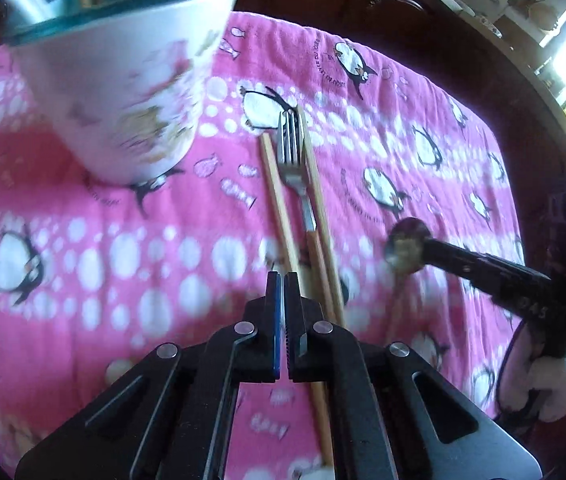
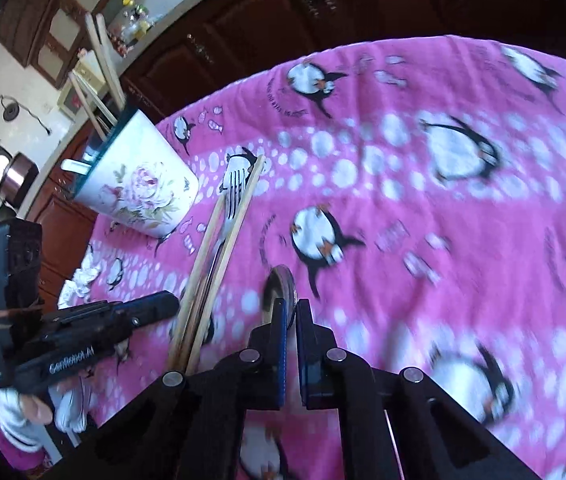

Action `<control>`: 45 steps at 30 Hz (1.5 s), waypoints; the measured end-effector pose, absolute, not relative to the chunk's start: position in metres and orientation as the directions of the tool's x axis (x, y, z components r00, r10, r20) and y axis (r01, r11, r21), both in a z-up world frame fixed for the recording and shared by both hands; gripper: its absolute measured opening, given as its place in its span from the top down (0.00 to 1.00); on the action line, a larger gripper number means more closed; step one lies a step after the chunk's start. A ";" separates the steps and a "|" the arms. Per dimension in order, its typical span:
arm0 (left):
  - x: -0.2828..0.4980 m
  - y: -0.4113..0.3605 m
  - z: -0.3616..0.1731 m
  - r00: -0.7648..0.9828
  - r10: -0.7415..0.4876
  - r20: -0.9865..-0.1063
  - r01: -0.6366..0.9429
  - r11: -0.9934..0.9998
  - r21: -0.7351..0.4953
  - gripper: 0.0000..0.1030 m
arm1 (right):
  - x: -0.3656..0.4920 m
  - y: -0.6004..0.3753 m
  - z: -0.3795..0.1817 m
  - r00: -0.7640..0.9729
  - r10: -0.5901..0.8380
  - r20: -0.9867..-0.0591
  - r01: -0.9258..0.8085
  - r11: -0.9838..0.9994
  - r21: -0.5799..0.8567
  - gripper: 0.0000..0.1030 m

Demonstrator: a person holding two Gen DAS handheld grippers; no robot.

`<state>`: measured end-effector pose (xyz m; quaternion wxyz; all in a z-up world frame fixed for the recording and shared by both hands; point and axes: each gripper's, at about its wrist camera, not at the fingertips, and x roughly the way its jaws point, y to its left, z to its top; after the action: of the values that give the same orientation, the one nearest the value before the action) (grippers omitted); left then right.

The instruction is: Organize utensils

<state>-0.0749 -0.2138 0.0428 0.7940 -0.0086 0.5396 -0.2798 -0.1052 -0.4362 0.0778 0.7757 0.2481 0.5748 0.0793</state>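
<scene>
A metal fork (image 1: pixel 291 148) with a wooden handle lies between two wooden chopsticks (image 1: pixel 279 200) on the pink cloth. My left gripper (image 1: pixel 283 280) is shut right at their near ends. I see nothing between its pads; the left chopstick runs behind its right finger. In the right wrist view its tip (image 2: pixel 169 304) touches the chopsticks (image 2: pixel 211 248) beside the fork (image 2: pixel 235 188). My right gripper (image 2: pixel 291 308) is shut on a metal spoon (image 2: pixel 281 284) held just above the cloth, its round bowl (image 1: pixel 407 244) sticking out past the fingers.
A white flowered cup (image 1: pixel 123 100) with a teal rim stands at the left, holding chopsticks and a white spoon (image 2: pixel 143 188). The pink penguin cloth (image 2: pixel 403 160) covers the table. Dark wooden cabinets (image 2: pixel 263 20) stand behind. Crumpled white paper (image 2: pixel 83 276) lies near the cloth's left edge.
</scene>
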 end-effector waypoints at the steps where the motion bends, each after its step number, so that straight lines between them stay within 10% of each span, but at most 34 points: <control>1: -0.080 -0.208 0.044 0.261 -0.454 -0.852 0.440 0.842 -0.313 1.00 | -0.115 -0.440 0.080 0.329 0.407 -0.852 0.175 0.860 0.479 0.96; 22: -0.133 -0.158 0.030 0.236 -0.400 -0.886 0.429 0.861 -0.274 1.00 | -0.210 -0.467 0.090 0.311 0.387 -0.868 0.286 0.833 0.474 0.86; 30: -0.114 -0.148 0.042 0.242 -0.431 -0.869 0.408 0.858 -0.312 0.73 | -0.212 -0.477 0.092 0.334 0.385 -0.861 0.278 0.832 0.480 0.78; 45: -0.077 -0.175 0.047 0.229 -0.433 -0.872 0.425 0.850 -0.311 0.73 | -0.193 -0.480 0.085 0.320 0.438 -0.840 0.213 0.831 0.514 0.76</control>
<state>-0.0770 -0.1748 0.0470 0.7839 -0.0037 0.5573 -0.2736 -0.1930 -0.4800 0.0851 0.7622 0.2814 0.5783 0.0739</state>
